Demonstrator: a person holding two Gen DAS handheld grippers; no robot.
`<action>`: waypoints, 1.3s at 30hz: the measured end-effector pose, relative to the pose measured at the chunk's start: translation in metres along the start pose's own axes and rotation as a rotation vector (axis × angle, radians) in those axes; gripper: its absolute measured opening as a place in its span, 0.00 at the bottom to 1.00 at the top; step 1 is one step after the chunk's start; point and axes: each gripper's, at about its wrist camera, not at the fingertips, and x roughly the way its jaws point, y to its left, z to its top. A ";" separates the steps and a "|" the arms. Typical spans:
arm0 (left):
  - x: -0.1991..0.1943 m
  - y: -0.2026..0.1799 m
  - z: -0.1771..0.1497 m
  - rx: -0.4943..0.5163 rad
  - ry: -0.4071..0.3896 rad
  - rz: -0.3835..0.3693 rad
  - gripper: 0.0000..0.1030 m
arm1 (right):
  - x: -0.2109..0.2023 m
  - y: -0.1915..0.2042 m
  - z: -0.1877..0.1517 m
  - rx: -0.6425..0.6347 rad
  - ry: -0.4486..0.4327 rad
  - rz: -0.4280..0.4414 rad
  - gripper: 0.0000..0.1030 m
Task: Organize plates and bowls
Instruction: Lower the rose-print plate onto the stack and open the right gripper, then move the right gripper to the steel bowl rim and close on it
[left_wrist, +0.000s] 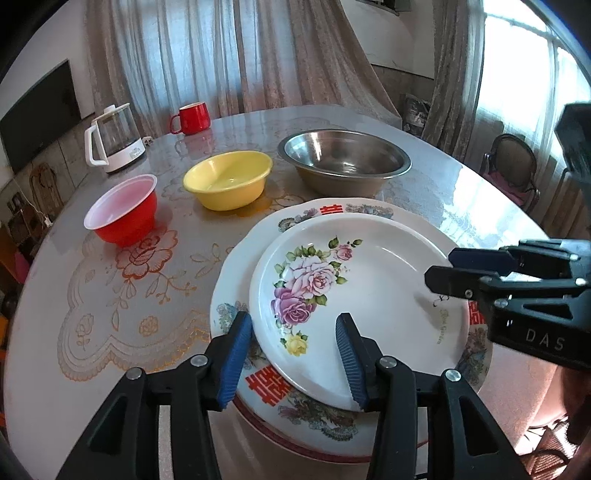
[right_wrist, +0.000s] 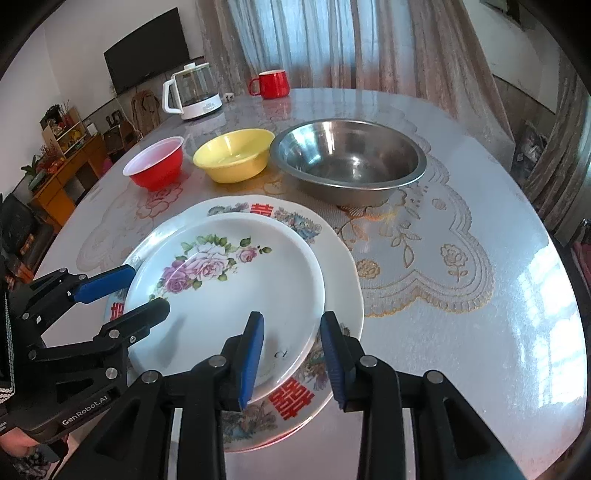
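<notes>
Fingers of the left gripper (left_wrist: 295, 354) stand spread apart at the bottom centre of the left wrist view, straddling the near rim of the rose plate (left_wrist: 369, 288) without closing on it; one blue pad sits outside the rim and the other over the plate's inner face. Over at the right edge of that view, the right gripper (left_wrist: 439, 267) reaches in with its fingers parted and nothing between them, tips hovering above the plate's right side. From the right wrist view, its blue-padded fingers (right_wrist: 251, 354) likewise straddle the plate's rim at the lower centre. That rose plate lies stacked on a larger plate (left_wrist: 236, 266) with red characters, which lies on another red-rimmed plate on the tabletop (right_wrist: 461, 332). Across the upper half of the left wrist view stand a red bowl (left_wrist: 123, 214), a yellow bowl (left_wrist: 229, 179) and a steel bowl (left_wrist: 345, 162) in a row, left to right, each apart from the next. Behind them, upper left, are a glass kettle (left_wrist: 114, 138) and a red mug (left_wrist: 192, 118).
</notes>
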 end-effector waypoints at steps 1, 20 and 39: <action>-0.001 0.002 0.000 -0.018 -0.001 -0.028 0.55 | -0.001 -0.002 -0.002 0.020 -0.018 0.013 0.35; -0.005 0.034 0.041 -0.253 0.049 -0.245 1.00 | -0.021 -0.078 0.006 0.308 -0.263 0.133 0.42; 0.035 0.045 0.106 -0.233 0.070 -0.154 1.00 | 0.083 -0.142 0.095 0.457 -0.197 0.168 0.46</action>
